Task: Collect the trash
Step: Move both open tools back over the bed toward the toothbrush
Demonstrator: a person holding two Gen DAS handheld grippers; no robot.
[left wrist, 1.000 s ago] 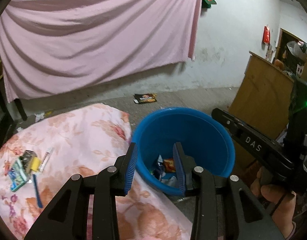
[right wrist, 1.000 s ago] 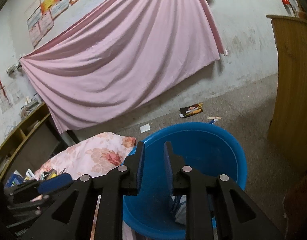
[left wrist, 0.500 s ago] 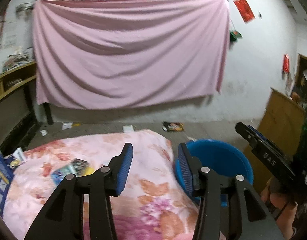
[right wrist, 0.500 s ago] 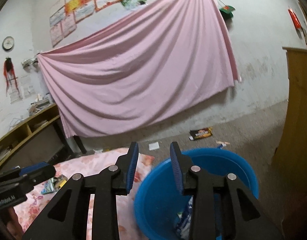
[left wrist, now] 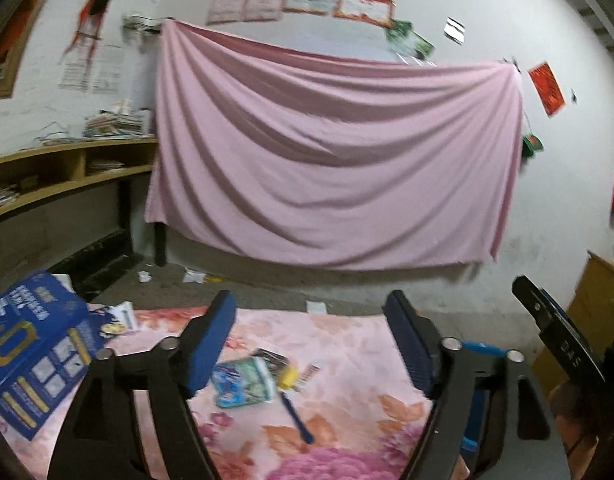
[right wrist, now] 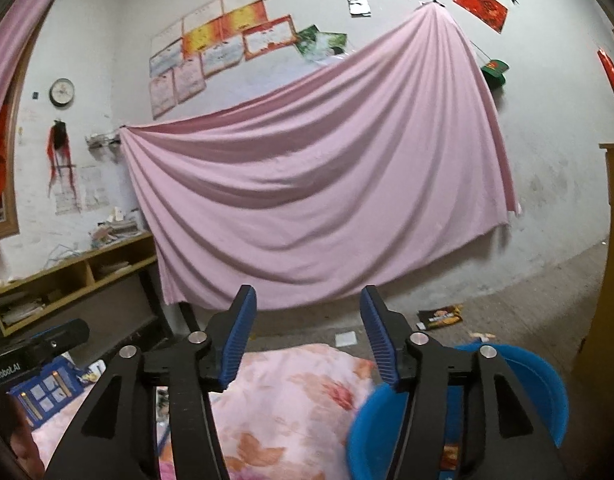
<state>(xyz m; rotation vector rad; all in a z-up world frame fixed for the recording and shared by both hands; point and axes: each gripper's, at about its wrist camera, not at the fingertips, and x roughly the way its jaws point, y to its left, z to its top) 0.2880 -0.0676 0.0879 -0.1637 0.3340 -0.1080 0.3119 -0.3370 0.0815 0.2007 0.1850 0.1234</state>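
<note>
Both grippers stood wide apart and empty: the left gripper [left wrist: 313,344] hung above the floral cloth [left wrist: 347,420], the right gripper [right wrist: 307,344] beside it. A blue-green wrapper [left wrist: 243,382], a yellow scrap [left wrist: 287,380] and a blue stick [left wrist: 297,420] lay together on the cloth. The blue bin [right wrist: 539,384] sat just right of the cloth, with a blue box [left wrist: 31,356] at the far left.

Home: certificates [right wrist: 223,36], wall clock [right wrist: 62,92]
</note>
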